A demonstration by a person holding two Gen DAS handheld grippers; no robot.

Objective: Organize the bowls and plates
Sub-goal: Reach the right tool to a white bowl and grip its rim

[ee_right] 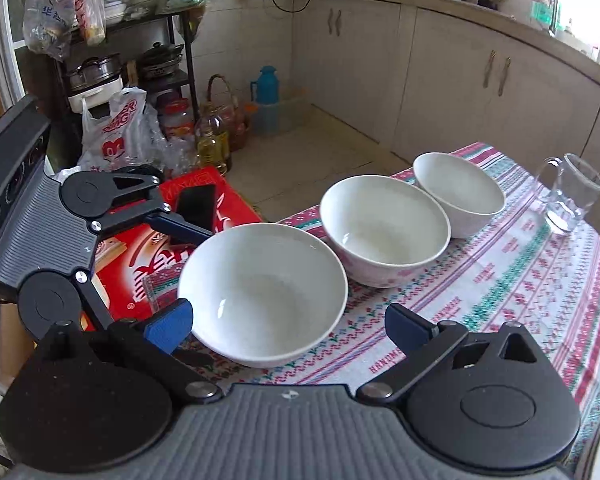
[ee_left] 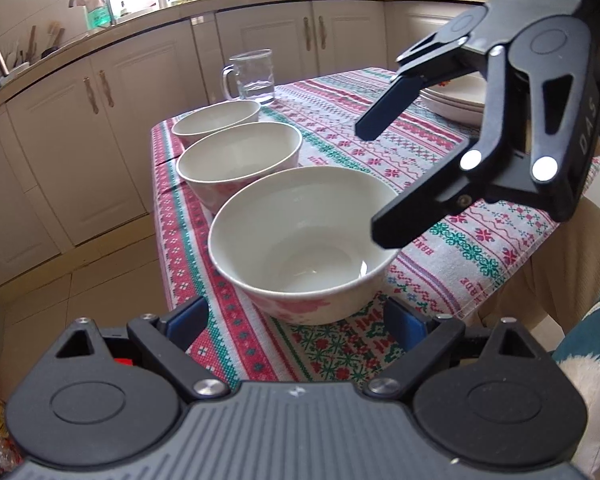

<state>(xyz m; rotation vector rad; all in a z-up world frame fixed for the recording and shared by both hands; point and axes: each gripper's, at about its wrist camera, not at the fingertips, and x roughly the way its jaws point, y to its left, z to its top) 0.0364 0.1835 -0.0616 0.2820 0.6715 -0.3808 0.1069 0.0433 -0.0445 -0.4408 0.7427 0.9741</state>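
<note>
Three white bowls with pink flowers stand in a row on the patterned tablecloth: near bowl, middle bowl, far bowl. My left gripper is open and empty, its jaws on either side of the near bowl's base. My right gripper is open and empty, just in front of the near bowl; in the left wrist view it hovers above that bowl's right rim. A stack of white plates lies behind the right gripper.
A glass mug stands beyond the far bowl. The table's left edge runs close beside the bowls. A red box and bags lie on the floor past the table. Kitchen cabinets line the back.
</note>
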